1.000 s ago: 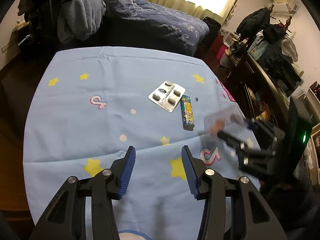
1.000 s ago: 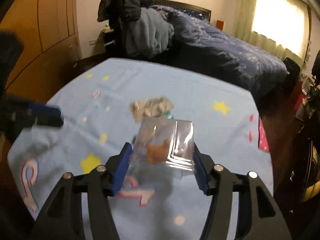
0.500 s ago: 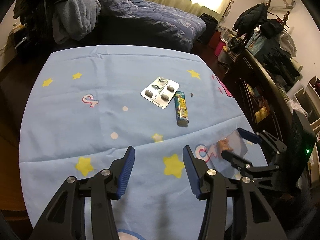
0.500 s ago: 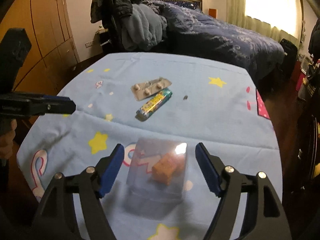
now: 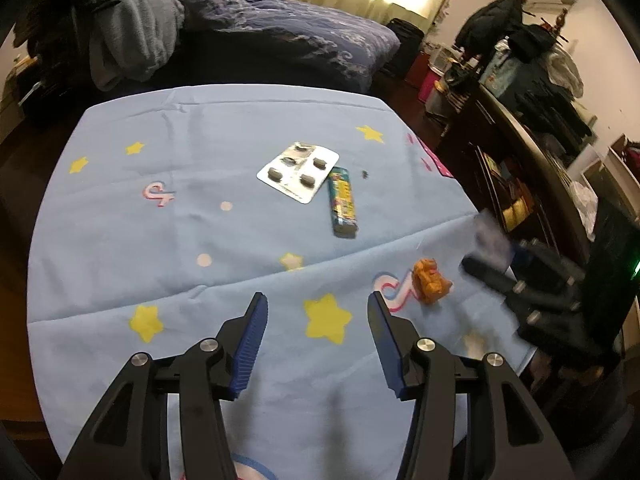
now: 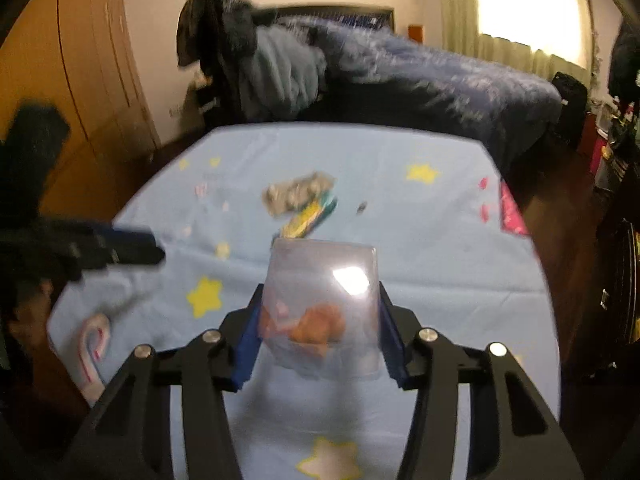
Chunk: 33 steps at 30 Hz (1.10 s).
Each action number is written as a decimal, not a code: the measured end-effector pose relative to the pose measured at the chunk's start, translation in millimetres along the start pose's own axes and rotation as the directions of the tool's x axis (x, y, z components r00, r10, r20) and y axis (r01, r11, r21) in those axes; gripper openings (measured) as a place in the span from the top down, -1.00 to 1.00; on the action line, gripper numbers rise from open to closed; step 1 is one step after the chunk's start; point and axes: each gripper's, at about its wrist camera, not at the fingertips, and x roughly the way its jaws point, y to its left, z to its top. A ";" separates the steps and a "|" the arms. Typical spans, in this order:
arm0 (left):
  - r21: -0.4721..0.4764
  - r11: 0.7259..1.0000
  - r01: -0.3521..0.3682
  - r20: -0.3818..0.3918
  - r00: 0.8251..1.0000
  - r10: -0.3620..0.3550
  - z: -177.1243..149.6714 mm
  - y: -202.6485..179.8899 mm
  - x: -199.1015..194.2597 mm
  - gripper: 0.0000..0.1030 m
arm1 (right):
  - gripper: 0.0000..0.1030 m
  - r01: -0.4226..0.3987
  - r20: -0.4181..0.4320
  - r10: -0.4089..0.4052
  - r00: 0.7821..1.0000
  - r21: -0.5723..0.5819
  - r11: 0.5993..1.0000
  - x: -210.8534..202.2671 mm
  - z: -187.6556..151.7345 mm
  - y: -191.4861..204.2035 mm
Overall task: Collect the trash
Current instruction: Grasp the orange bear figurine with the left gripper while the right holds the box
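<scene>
A clear plastic cover (image 6: 324,272) sits between the pads of my right gripper (image 6: 320,292). Its jaws are closing, with the pads against the cover's sides. In the left wrist view, blurred, that right gripper (image 5: 494,256) holds the cover (image 5: 490,236) above the cloth's right edge. An orange lump (image 5: 430,286) lies bare on the cloth just left of it, and shows through the plastic (image 6: 320,326) in the right wrist view. A silver blister pack (image 5: 298,170) and a green tube (image 5: 342,204) lie mid-cloth. My left gripper (image 5: 316,332) hovers open and empty over the near cloth.
A light-blue starred cloth (image 5: 160,240) covers the table. A bed with dark bedding (image 5: 280,40) stands behind it, and a dark shelf unit (image 5: 520,168) crowded with items stands close on the right. Wooden wardrobe doors (image 6: 80,80) line the left wall.
The right gripper opened and left the packet lying on the cloth. It has now closed on the clear cover and lifted it, leaving the orange lump bare. The left gripper drifted slightly.
</scene>
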 end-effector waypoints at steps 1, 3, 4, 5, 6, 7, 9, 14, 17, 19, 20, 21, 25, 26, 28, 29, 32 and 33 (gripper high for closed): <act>0.011 1.000 0.006 -0.003 1.000 -0.006 0.1 -4.7 2.0 -0.01 | 0.00 0.014 0.013 -0.014 1.000 0.006 1.000 -4.9 1.9 -5.2; 0.046 0.998 0.032 -0.018 0.999 -0.031 -1.3 -19.0 8.3 0.00 | 0.00 0.037 0.026 -0.037 0.999 0.028 0.999 -10.1 2.1 -17.0; 0.065 0.997 0.042 -0.024 0.999 -0.040 -2.5 -26.2 11.3 0.01 | 0.00 0.042 0.025 -0.043 0.999 0.047 0.998 -11.0 1.1 -23.8; 0.097 0.994 0.057 -0.035 0.998 -0.054 -3.6 -38.4 16.7 0.02 | 0.00 0.047 0.023 -0.049 0.999 0.060 0.997 -11.4 -0.1 -29.4; 0.116 0.991 0.067 -0.041 0.997 -0.063 -4.6 -46.5 20.5 0.06 | 0.00 0.053 0.022 -0.055 0.998 0.075 0.996 -12.0 -2.1 -35.6; 0.140 0.987 0.077 -0.049 0.996 -0.071 -5.1 -55.3 24.9 0.12 | 0.00 0.055 0.022 -0.057 0.998 0.088 0.995 -12.2 -4.0 -41.7; 0.186 0.977 0.099 -0.067 0.994 -0.087 -4.8 -74.3 36.6 0.17 | -0.01 0.055 0.021 -0.057 0.998 0.101 0.993 -13.5 -7.5 -49.3; 0.177 0.976 0.129 -0.120 0.987 -0.108 2.8 -102.6 62.4 0.20 | -0.01 0.077 0.029 -0.081 0.996 0.116 0.990 -18.2 -15.9 -65.8; 0.167 0.979 0.114 -0.127 0.988 -0.093 8.3 -111.6 72.5 0.43 | -0.02 0.073 0.037 -0.079 0.996 0.137 0.988 -21.6 -19.7 -76.4; 0.176 0.981 0.082 -0.124 0.990 -0.060 11.9 -115.8 77.9 0.45 | -0.02 0.071 0.039 -0.077 0.996 0.144 0.987 -22.9 -22.3 -81.4; 0.183 0.981 0.072 -0.126 0.991 -0.049 12.0 -117.9 80.0 0.45 | -0.02 0.070 0.039 -0.076 0.996 0.147 0.987 -23.2 -23.5 -83.6; 0.192 0.980 0.047 -0.126 0.992 -0.022 12.4 -119.2 82.3 0.45 | -0.02 0.068 0.039 -0.075 0.996 0.149 0.987 -23.2 -24.1 -85.1; 0.204 0.979 -0.006 -0.120 0.992 0.031 13.7 -120.7 86.8 0.36 | -0.02 0.063 0.042 -0.070 0.997 0.152 0.986 -22.8 -27.0 -89.0; 0.206 0.978 -0.019 -0.119 0.992 0.044 13.9 -121.3 88.6 0.25 | -0.02 0.060 0.042 -0.068 0.997 0.158 0.986 -22.2 -28.0 -90.9; 0.206 0.978 -0.040 -0.122 0.990 0.066 14.4 -120.3 92.0 0.15 | -0.02 0.056 0.043 -0.064 0.997 0.162 0.985 -21.0 -28.8 -92.3; 0.204 0.978 -0.042 -0.126 0.990 0.069 14.4 -119.3 93.7 0.15 | -0.02 0.054 0.044 -0.062 0.997 0.162 0.985 -20.7 -29.5 -92.8; 0.193 0.981 -0.036 -0.143 0.988 0.064 14.1 -116.3 96.9 0.17 | -0.02 0.047 0.047 -0.056 0.997 0.171 0.984 -20.1 -31.0 -95.7; 0.194 0.980 -0.039 -0.143 0.987 0.068 14.3 -116.2 97.8 0.19 | -0.02 0.046 0.048 -0.055 0.997 0.172 0.984 -19.7 -30.8 -96.5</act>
